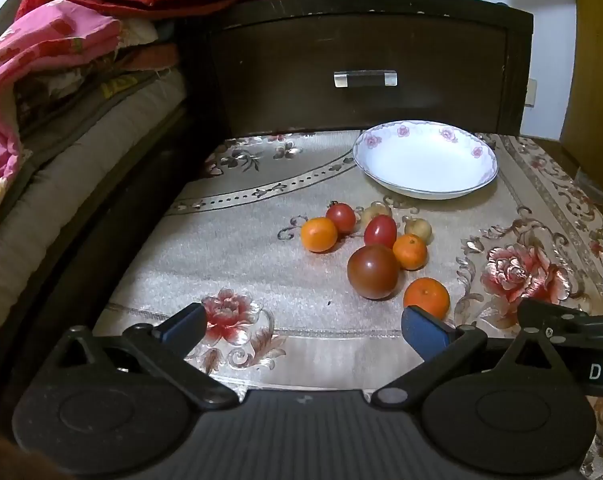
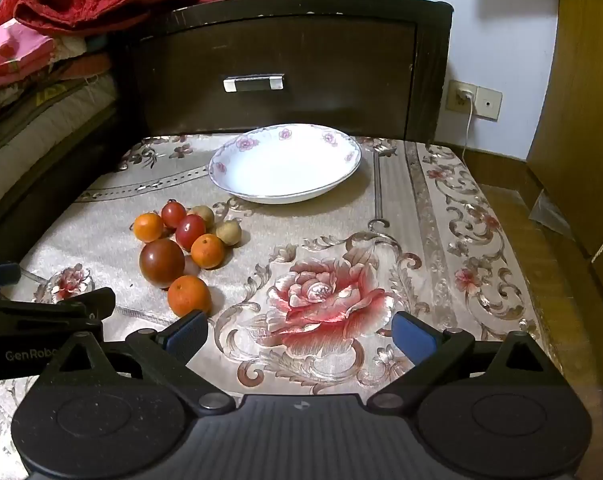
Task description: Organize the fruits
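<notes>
Fruit heaped, dish waiting
Both tongs, left [image 1: 303, 320] and right [image 2: 299, 328], gape empty; the white flower-rimmed porcelain dish [image 2: 237, 152] sits bare, likely to receive the clustered fruits [image 2: 181, 244].

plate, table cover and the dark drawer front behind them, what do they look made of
Plate: likely glazed ceramic, glossy white with printed pink flowers along the rim.
Table cover: probably woven or embroidered fabric, with a slight sheen and raised floral pattern.
Drawer front: seemingly dark-stained wood, semi-matte, chipped along the top edge; its handle looks like shiny metal.
</notes>
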The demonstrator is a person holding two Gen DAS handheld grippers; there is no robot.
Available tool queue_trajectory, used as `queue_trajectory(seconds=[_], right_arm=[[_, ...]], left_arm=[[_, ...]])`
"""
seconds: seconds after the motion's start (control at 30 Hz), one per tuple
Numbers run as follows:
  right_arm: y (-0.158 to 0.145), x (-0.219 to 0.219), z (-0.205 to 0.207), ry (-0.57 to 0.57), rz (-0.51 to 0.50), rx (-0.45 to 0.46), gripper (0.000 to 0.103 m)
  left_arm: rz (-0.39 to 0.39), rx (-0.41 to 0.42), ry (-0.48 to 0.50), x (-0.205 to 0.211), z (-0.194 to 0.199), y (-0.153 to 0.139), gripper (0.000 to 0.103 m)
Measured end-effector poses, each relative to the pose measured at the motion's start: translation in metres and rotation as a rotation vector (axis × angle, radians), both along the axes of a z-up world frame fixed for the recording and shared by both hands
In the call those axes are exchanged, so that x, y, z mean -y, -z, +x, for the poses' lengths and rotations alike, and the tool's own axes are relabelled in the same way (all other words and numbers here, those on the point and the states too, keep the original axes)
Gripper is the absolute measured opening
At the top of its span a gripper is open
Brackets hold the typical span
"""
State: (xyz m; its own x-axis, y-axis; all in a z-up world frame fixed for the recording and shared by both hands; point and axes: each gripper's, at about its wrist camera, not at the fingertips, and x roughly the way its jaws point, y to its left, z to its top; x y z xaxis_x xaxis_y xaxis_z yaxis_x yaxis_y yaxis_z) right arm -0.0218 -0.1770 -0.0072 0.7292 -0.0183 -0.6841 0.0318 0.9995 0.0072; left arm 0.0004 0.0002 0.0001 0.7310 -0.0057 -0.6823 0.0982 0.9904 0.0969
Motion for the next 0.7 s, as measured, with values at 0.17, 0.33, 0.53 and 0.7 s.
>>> queue_trajectory(seconds=[0.17, 0.33, 0.53, 0.7], right_arm=[[0.0007, -0.0002, 0.0001, 0.000, 0.001, -0.002, 0.094], [0.0013, -0.0003, 0.0001, 0.000, 0.001, -0.001, 0.094], [0.0023, -0.0006, 0.0002, 0.000, -0.001, -0.002, 0.094], [0.0031, -0.0008, 0.0004, 0.000, 0.000, -0.004, 0.094]], left_arm=[[0.001, -0.003, 0.001, -0.0002, -0.0002, 0.0056, 0.103], [0.001, -0.002, 0.000, -0.0002, -0.0004, 0.0048, 0.103], [0.000, -0.003, 0.000, 0.0001, -0.0016, 0.0050, 0.103], [0.004, -0.004, -0.003, 0.0011, -0.0014, 0.0072, 0.103]])
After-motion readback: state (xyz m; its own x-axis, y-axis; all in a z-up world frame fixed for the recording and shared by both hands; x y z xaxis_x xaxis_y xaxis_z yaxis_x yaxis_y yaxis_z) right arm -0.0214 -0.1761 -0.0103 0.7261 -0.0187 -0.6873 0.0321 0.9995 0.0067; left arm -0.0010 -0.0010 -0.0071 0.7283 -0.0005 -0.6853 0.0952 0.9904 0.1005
